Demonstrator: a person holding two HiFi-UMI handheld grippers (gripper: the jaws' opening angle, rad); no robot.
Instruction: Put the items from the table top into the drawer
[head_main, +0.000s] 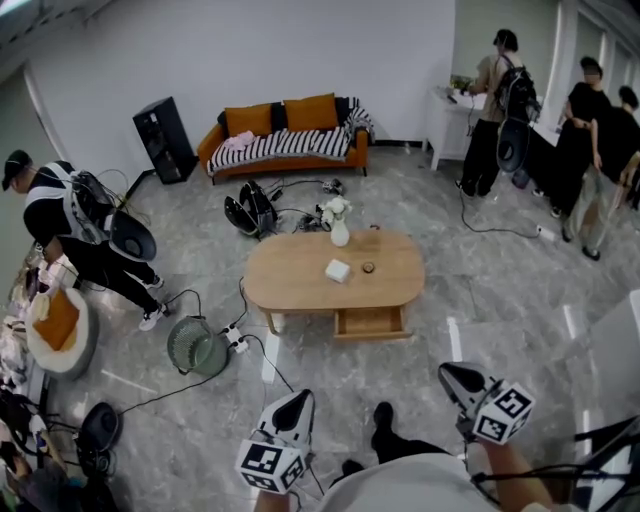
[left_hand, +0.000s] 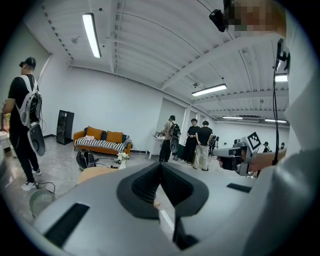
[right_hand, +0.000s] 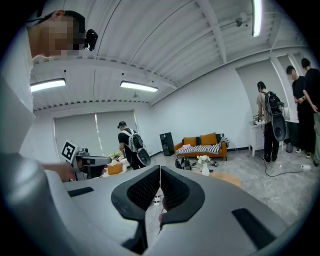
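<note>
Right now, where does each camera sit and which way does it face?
Head view: on the person's head, steeply down at the coffee table with its open drawer; left gripper, right gripper, a shoe.
Left gripper view: on the left gripper, out across the room; its shut jaws.
Right gripper view: on the right gripper, likewise; its shut jaws.
Shared: all three show the orange sofa and white vase.

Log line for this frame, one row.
left gripper: shut, empty | right gripper: shut, empty | both short of table | drawer: open | white box, round item, vase: on table
</note>
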